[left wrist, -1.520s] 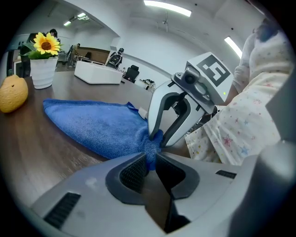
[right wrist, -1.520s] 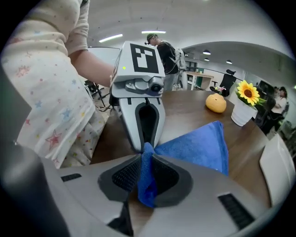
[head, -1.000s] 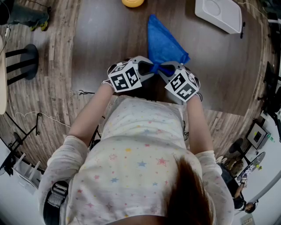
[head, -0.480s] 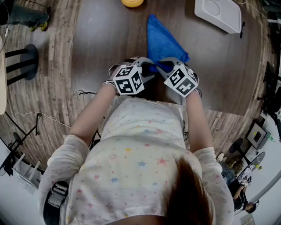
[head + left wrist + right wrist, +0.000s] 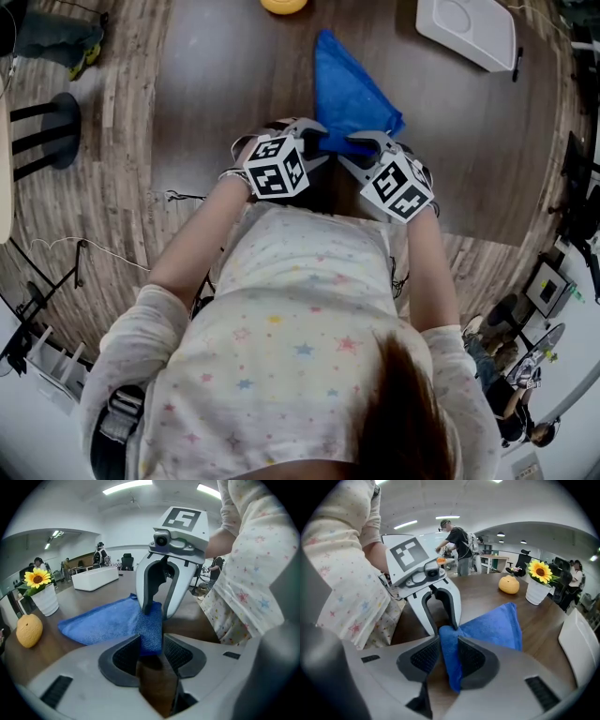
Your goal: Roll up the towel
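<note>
Towel (image 5: 352,84): blue, flat on the dark wooden surface (image 5: 225,75), tapering to a far tip toward the top of the head view; near end lifted and bunched between both claws, just in front of the person (image 5: 300,319).
Left claw (image 5: 152,643): partway apart, widened just now; gap at the tips filled by an upright fold of the towel's near edge, touching both pads.
Right claw (image 5: 449,654): narrow, pinched on a thick vertical fold of blue cloth running down through the pads and out below them.
Claws to each other: turned inward across the towel's near end, tips close but apart.
Change, left claw: marker cube (image 5: 277,169) rolled since a second ago, otherwise on the same spot over the surface.
Change, right claw: drawn slightly outward and back toward the person compared with half a second ago, with a wider gap between the two cubes.
Change, towel: far tip and long edges as before; at the near end a strip of blue showing between the claws, in place of the tight dark bunch of a second ago.
Yellow round fruit (image 5: 29,631): just past the towel's far tip, a little to its left, unmoved.
Sunflower pot (image 5: 46,603): white, beside the fruit, well apart from the towel.
White tray (image 5: 469,28): far right of the surface, unmoved.
Person: pale star-print top, both forearms stretched forward to the claws.
</note>
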{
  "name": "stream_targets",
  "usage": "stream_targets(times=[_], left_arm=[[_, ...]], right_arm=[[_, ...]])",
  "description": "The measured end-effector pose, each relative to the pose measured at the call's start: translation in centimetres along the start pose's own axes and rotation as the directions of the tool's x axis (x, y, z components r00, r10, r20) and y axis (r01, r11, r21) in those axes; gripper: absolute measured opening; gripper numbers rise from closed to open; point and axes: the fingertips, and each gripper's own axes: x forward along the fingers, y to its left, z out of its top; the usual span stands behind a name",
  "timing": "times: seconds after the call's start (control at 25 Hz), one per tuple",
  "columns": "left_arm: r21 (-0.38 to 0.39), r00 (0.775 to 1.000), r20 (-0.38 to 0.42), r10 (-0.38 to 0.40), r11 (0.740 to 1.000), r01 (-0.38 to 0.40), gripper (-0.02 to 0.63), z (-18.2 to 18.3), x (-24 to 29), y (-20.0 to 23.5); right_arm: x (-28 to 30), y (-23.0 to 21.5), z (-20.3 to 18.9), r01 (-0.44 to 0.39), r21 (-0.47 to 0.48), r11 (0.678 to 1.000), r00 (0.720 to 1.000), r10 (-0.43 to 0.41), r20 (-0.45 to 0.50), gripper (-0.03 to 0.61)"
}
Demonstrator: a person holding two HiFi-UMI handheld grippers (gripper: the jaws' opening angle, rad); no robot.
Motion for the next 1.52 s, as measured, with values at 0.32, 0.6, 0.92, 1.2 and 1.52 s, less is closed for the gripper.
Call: stream_targets(times=[0.32, 0.6, 0.92, 1.2, 1.52], left_arm=[[0.028, 1.000, -0.014, 0.015, 1.000, -0.015, 0.175, 0.0, 0.4, 0.1], [-0.081, 1.000, 0.016, 0.023, 0.996, -0.022, 0.102, 0.1, 0.0, 1.2], [-0.163, 0.999, 0.043, -0.009, 0.986, 0.016, 0.071, 0.2, -0.5, 1.0], [-0.195, 0.993, 0.043, -0.108, 0.974, 0.115, 0.069, -0.3, -1.0, -1.7], [-0.270, 0.985, 0.053, -0.162, 0.948, 0.170, 0.069, -0.3, -1.1, -2.5]], right_arm=[[2.0, -0.8, -1.8, 0.062, -0.073, 0.995, 0.995, -0.068, -0.074, 0.135], [1.7, -0.7, -1.3, 0.053, -0.079, 0.996, 0.996, -0.058, -0.061, 0.160], [2.1, -0.7, -1.6, 0.055, -0.111, 0.992, 0.994, -0.065, -0.089, 0.113], [1.8, 2.4, -2.1, -0.065, -0.091, 0.994, 0.992, 0.054, -0.117, 0.078], [1.6, 3.2, -2.2, -0.164, -0.014, 0.986, 0.977, 0.160, -0.138, 0.080]])
